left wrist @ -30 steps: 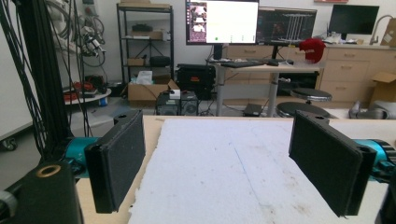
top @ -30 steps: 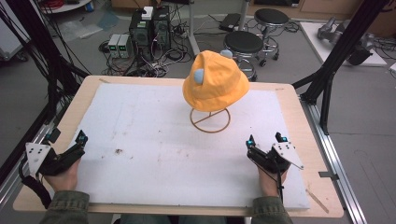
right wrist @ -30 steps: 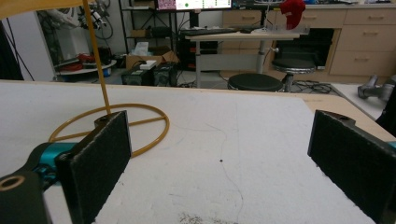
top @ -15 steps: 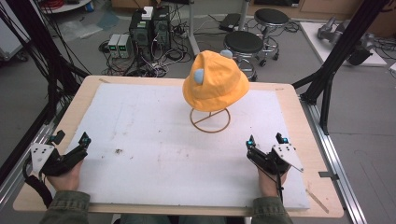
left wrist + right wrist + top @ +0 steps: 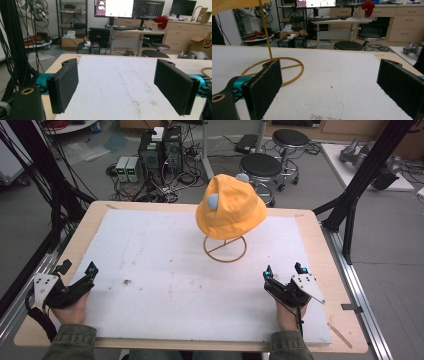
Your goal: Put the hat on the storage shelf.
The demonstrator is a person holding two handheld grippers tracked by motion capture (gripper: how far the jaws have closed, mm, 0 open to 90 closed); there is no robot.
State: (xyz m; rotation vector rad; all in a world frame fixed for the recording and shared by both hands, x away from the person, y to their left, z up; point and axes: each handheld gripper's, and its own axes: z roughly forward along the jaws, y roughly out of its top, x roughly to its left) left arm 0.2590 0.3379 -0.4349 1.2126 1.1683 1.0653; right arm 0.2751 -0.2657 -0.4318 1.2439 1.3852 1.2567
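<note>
Both tools (image 5: 79,269) (image 5: 284,269) wide open, apart

A white foam mat (image 5: 165,270) covers most of a wooden table (image 5: 327,245). The one obstacle is a yellow bucket hat (image 5: 230,207) on a gold wire stand (image 5: 225,248), at the mat's far centre. Its ring base lies flat on the mat and a thin upright rod carries the hat. The left gripper (image 5: 77,269), jaws wide apart, faces bare mat. The right gripper (image 5: 284,269), also spread, has bare mat ahead, with the stand further off to its left.
</note>
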